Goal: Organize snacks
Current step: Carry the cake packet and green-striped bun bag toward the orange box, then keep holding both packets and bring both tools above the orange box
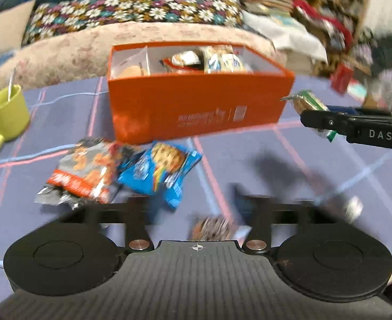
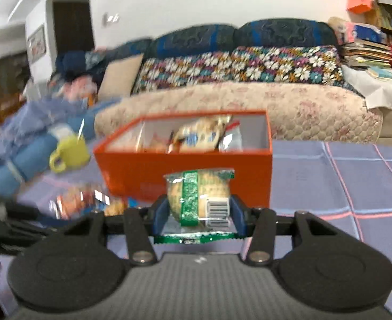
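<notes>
The right gripper (image 2: 199, 214) pinches a green-striped biscuit packet (image 2: 199, 196) between its blue pads, the packet upright just in front of the orange box (image 2: 185, 170). The left gripper (image 1: 196, 213) is spread wide with nothing pressed between its fingers; a blurred snack packet (image 1: 213, 228) shows below the gap. On the checked cloth (image 1: 289, 165) between that gripper and the box lie a blue cookie bag (image 1: 161, 176) and, touching its left side, an orange-and-grey snack bag (image 1: 81, 173). The box already holds several packets (image 1: 209, 60). Left of the box stands a yellow mug (image 1: 7, 113) with a spoon in it. Behind the box runs a sofa (image 2: 249, 104) with a flowered blanket (image 2: 238, 64).
</notes>
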A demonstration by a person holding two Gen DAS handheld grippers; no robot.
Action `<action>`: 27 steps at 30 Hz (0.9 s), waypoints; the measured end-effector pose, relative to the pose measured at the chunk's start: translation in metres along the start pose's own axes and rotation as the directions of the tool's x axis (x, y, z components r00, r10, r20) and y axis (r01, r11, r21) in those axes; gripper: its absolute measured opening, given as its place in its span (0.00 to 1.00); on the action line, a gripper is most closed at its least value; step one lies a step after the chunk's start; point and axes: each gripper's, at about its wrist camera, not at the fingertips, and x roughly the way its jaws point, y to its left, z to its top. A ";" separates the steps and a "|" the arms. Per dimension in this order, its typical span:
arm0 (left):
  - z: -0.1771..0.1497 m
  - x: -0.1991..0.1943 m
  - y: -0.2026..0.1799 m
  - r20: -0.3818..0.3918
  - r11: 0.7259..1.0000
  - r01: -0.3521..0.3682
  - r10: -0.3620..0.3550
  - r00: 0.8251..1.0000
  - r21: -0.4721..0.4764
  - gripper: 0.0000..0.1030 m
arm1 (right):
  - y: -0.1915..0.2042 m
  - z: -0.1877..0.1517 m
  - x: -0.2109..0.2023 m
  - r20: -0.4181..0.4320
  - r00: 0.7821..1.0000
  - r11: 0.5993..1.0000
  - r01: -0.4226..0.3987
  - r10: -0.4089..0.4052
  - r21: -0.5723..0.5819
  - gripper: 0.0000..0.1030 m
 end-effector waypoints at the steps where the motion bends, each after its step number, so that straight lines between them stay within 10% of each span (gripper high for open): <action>1: -0.009 -0.003 -0.001 0.000 0.999 -0.007 0.007 1.000 0.041 0.62 | 0.000 -0.009 0.001 -0.027 1.000 1.000 0.000 0.000 -0.013 0.48; 10: -0.043 0.025 -0.025 -0.076 0.982 0.001 0.014 0.997 0.190 0.53 | -0.009 -0.056 0.016 -0.163 0.986 0.998 0.026 -0.035 -0.058 0.49; 13: -0.040 0.027 -0.017 -0.089 0.990 0.043 -0.032 0.996 0.132 0.23 | -0.009 -0.054 0.019 -0.161 0.987 0.999 0.016 -0.023 -0.048 0.49; 18: -0.038 0.023 -0.007 -0.085 0.989 0.008 0.005 0.996 0.149 0.32 | -0.011 -0.056 0.019 -0.157 0.987 0.998 0.018 -0.026 -0.054 0.49; 20: -0.037 0.015 -0.007 -0.066 0.986 -0.045 0.057 0.996 0.163 0.59 | -0.013 -0.056 0.019 -0.158 0.987 0.999 0.016 -0.022 -0.041 0.49; 24: -0.030 -0.007 -0.019 -0.022 0.923 -0.019 0.030 0.999 0.385 0.74 | -0.020 -0.054 0.018 -0.160 0.987 1.000 0.011 -0.010 -0.001 0.49; 27: -0.023 -0.010 -0.022 -0.105 0.800 0.107 -0.055 0.993 0.590 0.78 | -0.022 -0.056 0.017 -0.158 0.987 1.000 0.013 -0.014 -0.007 0.49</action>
